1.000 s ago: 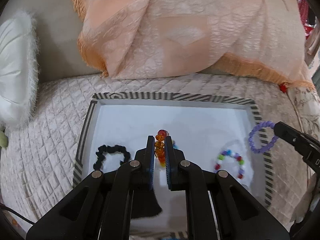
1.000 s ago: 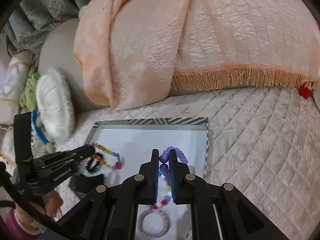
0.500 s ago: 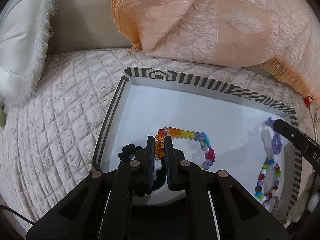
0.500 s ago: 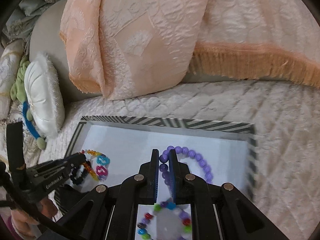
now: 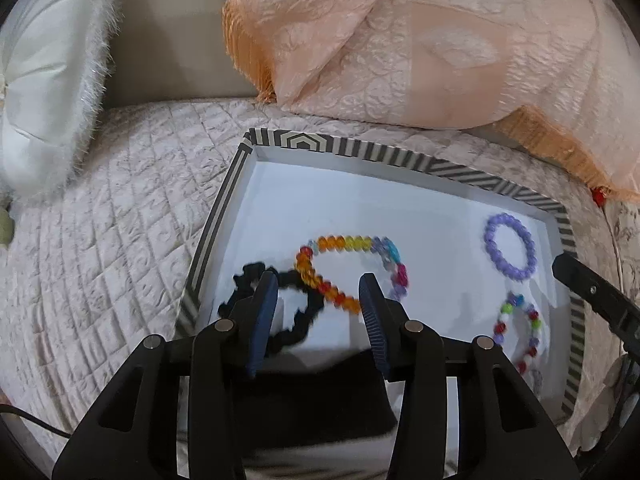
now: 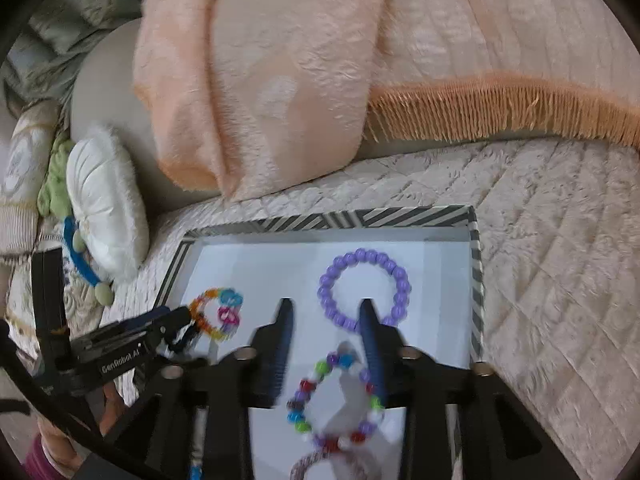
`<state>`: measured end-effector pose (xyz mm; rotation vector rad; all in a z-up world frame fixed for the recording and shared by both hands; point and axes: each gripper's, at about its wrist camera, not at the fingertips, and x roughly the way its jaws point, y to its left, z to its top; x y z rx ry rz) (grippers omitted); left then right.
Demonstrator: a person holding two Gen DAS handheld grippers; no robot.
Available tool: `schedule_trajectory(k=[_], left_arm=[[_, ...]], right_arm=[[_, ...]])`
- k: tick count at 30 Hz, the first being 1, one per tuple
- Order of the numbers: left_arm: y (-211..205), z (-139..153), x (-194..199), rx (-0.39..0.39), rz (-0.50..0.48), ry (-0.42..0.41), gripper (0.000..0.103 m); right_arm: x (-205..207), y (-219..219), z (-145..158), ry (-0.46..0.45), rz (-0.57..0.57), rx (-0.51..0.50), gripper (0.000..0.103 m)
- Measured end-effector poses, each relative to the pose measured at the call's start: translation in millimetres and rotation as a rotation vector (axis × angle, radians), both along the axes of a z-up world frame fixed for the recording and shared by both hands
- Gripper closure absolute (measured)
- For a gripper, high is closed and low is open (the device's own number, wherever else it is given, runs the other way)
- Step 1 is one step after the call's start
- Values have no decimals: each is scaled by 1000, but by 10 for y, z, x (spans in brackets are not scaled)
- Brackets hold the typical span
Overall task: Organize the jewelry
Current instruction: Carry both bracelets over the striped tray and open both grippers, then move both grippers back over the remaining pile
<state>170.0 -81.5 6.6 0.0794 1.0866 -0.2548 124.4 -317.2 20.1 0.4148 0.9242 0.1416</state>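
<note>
My left gripper (image 5: 318,304) hangs over the near left part of the tray (image 5: 360,151), and its jaws are opening, with nothing pinched between the pads. Below the gap lies the rainbow bracelet (image 5: 348,245), flat on the white floor of the tray, its near end crossing the black scrunchie (image 5: 296,322), which sits just inside the tray's left wall.

My right gripper (image 6: 326,312) hangs over the right side of the same tray (image 6: 475,280), and its jaws are opening too, the pads clear of everything. The purple bracelet (image 6: 364,289) lies flat just ahead of them near the far right corner; my right finger overlaps its near edge in view, and I cannot tell whether it touches. Beneath that gripper rests the mixed-colour bead bracelet (image 6: 334,400), with another pale ring partly hidden at the bottom edge.

The tray sits on a quilted cream bedspread (image 5: 104,240), with a peach fringed blanket (image 6: 304,64) and a white fluffy cushion (image 5: 44,72) behind it.
</note>
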Motion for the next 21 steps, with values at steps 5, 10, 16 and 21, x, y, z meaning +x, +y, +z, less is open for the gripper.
schedule_trajectory(k=[5,10,16,21], left_arm=[[69,142,-254,7,11,-30,61],[180,310,-594,39,21,-86,61],[341,466,-980,32,53,-126,61],[424,527,-1297,40,52,-155,61]], right_arm=[[-304,162,164,-11,12,-72,67],[-608,338,277,-25,24,-126,66],[-952,462,382,-43,16,-134,66],[-1205,537,487,-63,7,-140,66]])
